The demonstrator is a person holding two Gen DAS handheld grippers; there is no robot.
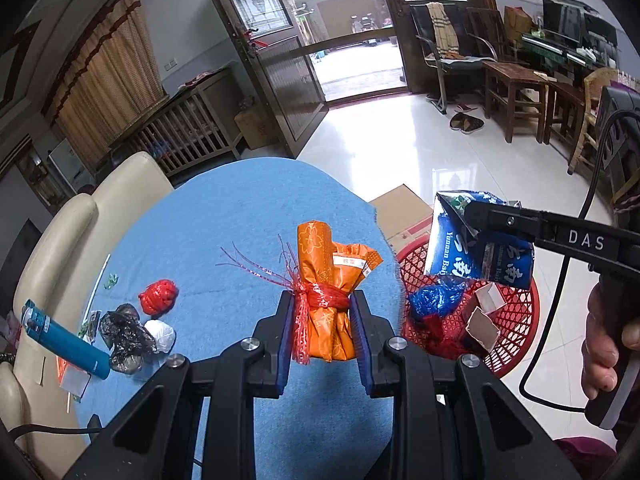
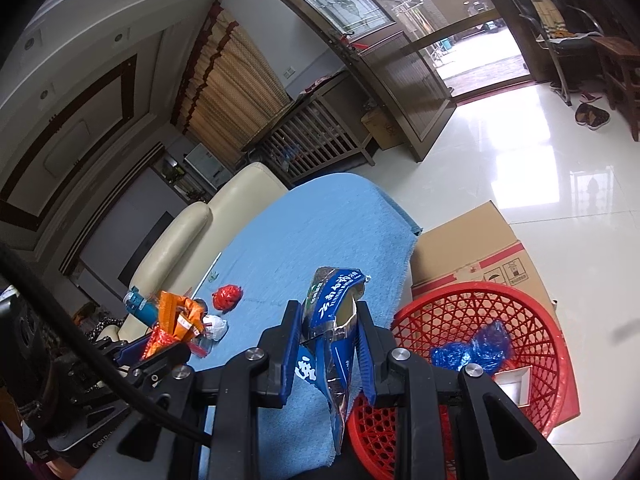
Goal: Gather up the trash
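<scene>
A: Trash is being carried now, 2 pieces at the same time. The left hand-held gripper (image 1: 323,322) is clamping the orange wrapper bundle (image 1: 328,280), which is tied with red netting, and is holding it up above the blue surface (image 1: 224,216).

B: And the right one?

A: The right hand-held gripper (image 2: 329,344) is pinching the blue foil packet (image 2: 332,320) between its 2 fingers. In the left wrist view this packet (image 1: 472,240) is hanging over the red basket (image 1: 516,320), which is sitting beside the surface, on a cardboard box (image 1: 400,216).

B: So which step is this?

A: I think it is the drop-off step. The basket is already holding a blue crumpled bag (image 1: 436,300) and 2 small paper boxes (image 1: 486,312).

B: What is the next move asking for?

A: Probably the right fingers should open so the packet falls inside the rim. After that the orange bundle should travel to the right, over the basket. A red ball (image 1: 158,296), a black bag (image 1: 124,332), a white wad (image 1: 162,334) and a blue lighter (image 1: 64,340) are waiting on the surface.
</scene>
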